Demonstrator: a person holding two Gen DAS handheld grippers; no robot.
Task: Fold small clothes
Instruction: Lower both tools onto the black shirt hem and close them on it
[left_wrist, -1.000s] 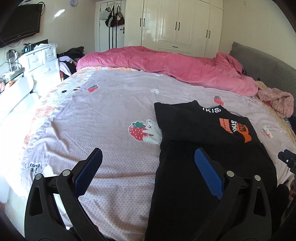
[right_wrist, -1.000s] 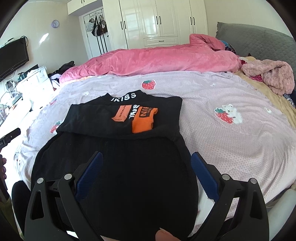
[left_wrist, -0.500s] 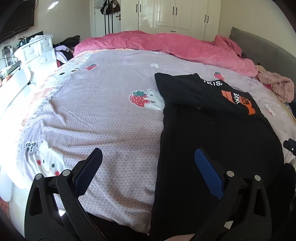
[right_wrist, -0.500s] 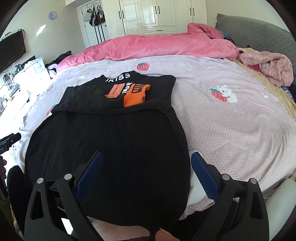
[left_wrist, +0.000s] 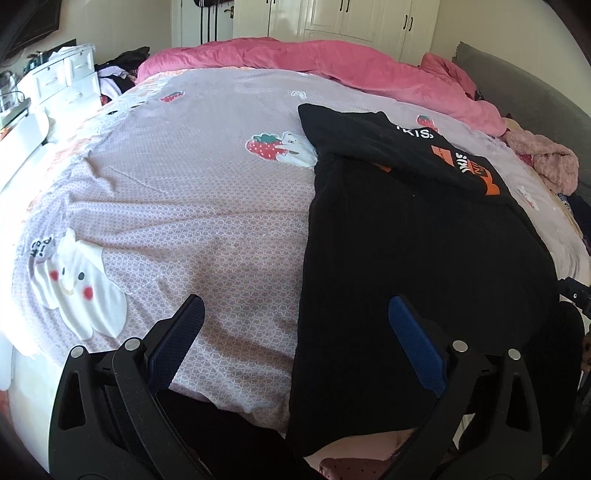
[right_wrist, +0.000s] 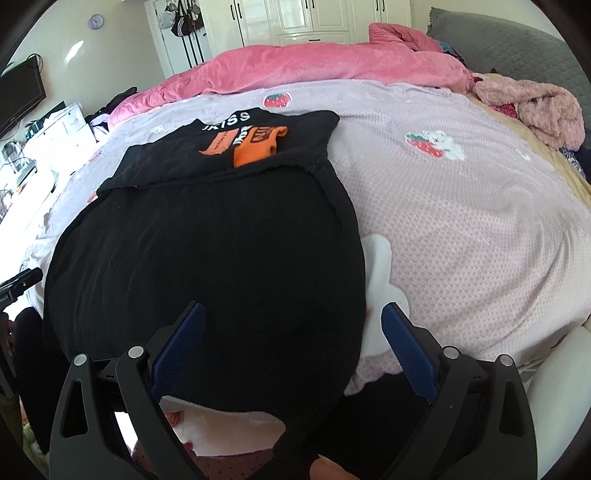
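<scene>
Across the near edge of the bed (left_wrist: 177, 206) lies the black garment (right_wrist: 207, 251), its top part folded down, hem hanging over that edge. Left gripper (left_wrist: 291, 332) and right gripper (right_wrist: 291, 334) hover there, fingers spread apart, holding nothing.

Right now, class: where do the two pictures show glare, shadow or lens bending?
Left wrist view: sunlight washes out the drawers at far left; the bed's edge bows. Right wrist view: glare patch on the wall; the black shirt bulges, its folds lost in darkness.
</scene>
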